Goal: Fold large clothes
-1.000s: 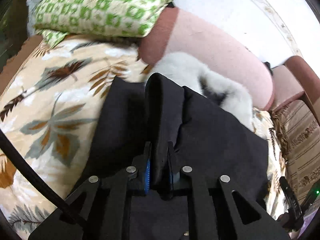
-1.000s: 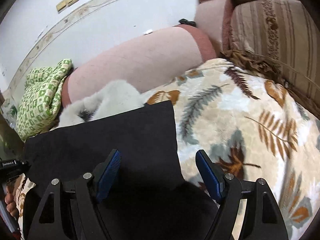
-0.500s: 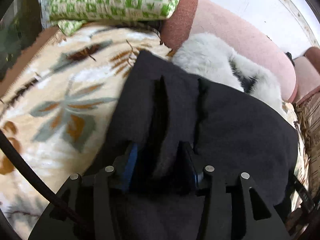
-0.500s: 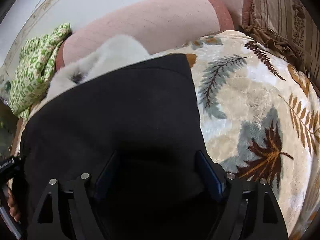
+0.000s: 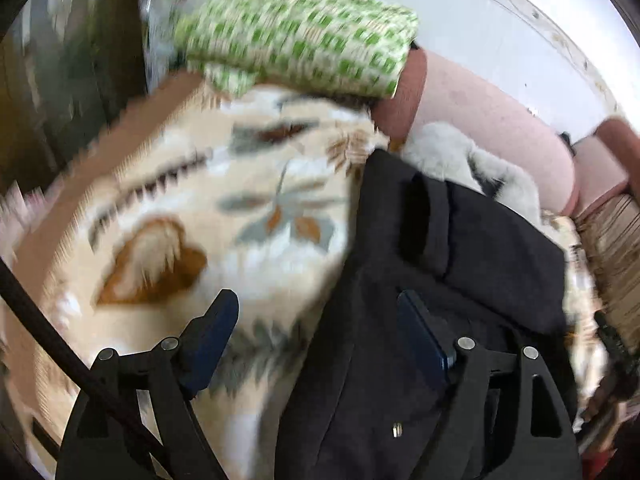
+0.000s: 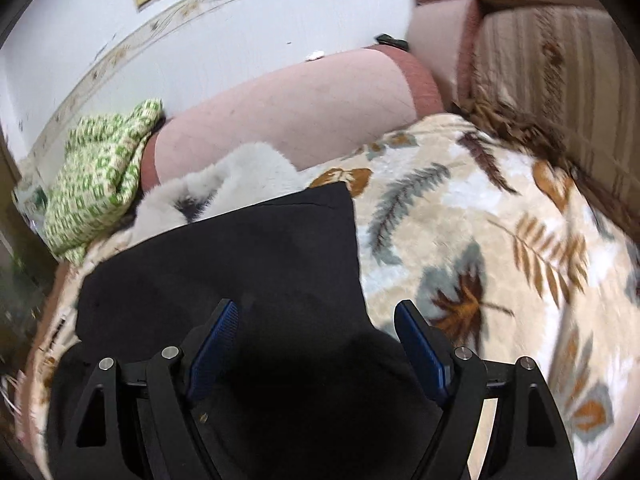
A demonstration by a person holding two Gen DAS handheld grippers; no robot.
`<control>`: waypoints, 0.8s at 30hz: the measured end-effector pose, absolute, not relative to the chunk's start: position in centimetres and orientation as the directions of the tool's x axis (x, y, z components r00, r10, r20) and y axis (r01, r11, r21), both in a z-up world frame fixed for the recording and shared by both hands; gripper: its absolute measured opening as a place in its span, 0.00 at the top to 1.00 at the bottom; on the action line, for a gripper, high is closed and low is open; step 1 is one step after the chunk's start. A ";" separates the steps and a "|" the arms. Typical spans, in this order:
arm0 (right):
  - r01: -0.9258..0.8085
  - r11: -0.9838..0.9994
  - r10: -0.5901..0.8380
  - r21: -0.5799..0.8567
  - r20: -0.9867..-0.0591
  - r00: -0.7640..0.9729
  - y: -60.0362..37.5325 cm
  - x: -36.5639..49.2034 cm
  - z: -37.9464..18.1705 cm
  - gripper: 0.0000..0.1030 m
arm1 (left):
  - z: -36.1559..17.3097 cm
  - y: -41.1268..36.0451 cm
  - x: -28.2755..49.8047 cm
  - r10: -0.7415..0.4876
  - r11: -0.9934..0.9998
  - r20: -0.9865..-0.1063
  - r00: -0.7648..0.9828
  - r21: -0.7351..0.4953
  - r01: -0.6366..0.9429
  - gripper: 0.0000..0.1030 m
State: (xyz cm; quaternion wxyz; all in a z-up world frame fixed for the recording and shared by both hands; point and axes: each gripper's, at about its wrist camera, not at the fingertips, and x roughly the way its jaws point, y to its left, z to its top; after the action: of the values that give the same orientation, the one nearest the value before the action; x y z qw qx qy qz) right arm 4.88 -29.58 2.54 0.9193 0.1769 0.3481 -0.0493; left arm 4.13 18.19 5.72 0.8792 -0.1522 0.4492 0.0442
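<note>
A large black garment point(image 5: 460, 280) point(image 6: 248, 264) lies folded flat on a cream blanket with a leaf print point(image 5: 192, 232) point(image 6: 480, 240). In the left wrist view my left gripper point(image 5: 320, 320) hovers over the garment's left edge, jaws opening wide, with no cloth pinched between the blue pads; a raised crease remains in the fabric ahead. In the right wrist view my right gripper point(image 6: 316, 332) stands open above the garment's near right part, nothing between its pads.
A green-and-white checked cloth point(image 5: 296, 28) point(image 6: 96, 172) lies at the far left. A white furry item point(image 5: 460, 156) point(image 6: 224, 188) rests against a pink bolster point(image 5: 492, 128) point(image 6: 288, 108). A striped cushion point(image 6: 552, 80) bounds the right side. A black cable point(image 5: 60, 344) crosses the left view.
The left gripper let go of the pinched fold of black cloth, opened wide and swung left over the garment's edge. The right gripper stayed open, moving forward over the garment and back.
</note>
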 end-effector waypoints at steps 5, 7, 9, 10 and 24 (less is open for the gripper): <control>0.265 0.907 0.055 0.326 -0.718 0.694 -32.6 2.2 2.7 0.18 | 1.2 20.3 3.1 -0.242 0.898 -0.824 0.512 -0.390 -0.204 0.22; 0.266 0.916 0.061 0.301 -0.759 0.648 -33.3 1.1 2.0 0.17 | -0.2 19.6 3.0 -0.282 0.897 -0.829 0.484 -0.406 -0.174 0.22; 0.268 0.925 0.060 0.269 -0.801 0.596 -34.0 0.0 0.7 0.17 | -1.5 18.8 2.8 -0.336 0.884 -0.820 0.463 -0.444 -0.147 0.22; 0.272 0.926 0.063 0.260 -0.820 0.569 -34.3 -0.4 -0.1 0.17 | -2.0 18.4 2.8 -0.376 0.870 -0.810 0.449 -0.475 -0.129 0.22; 0.154 0.588 0.669 0.794 -0.585 0.459 -34.0 -6.3 -5.4 0.17 | -3.1 17.2 -1.1 -0.692 0.668 -0.605 0.394 -0.743 0.032 0.31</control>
State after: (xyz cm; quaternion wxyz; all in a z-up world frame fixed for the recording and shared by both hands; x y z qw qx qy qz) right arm -6.33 -34.02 -5.39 0.7439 0.4195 0.4905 0.1731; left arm -1.05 17.17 -3.14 0.7662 -0.3318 0.4971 -0.2360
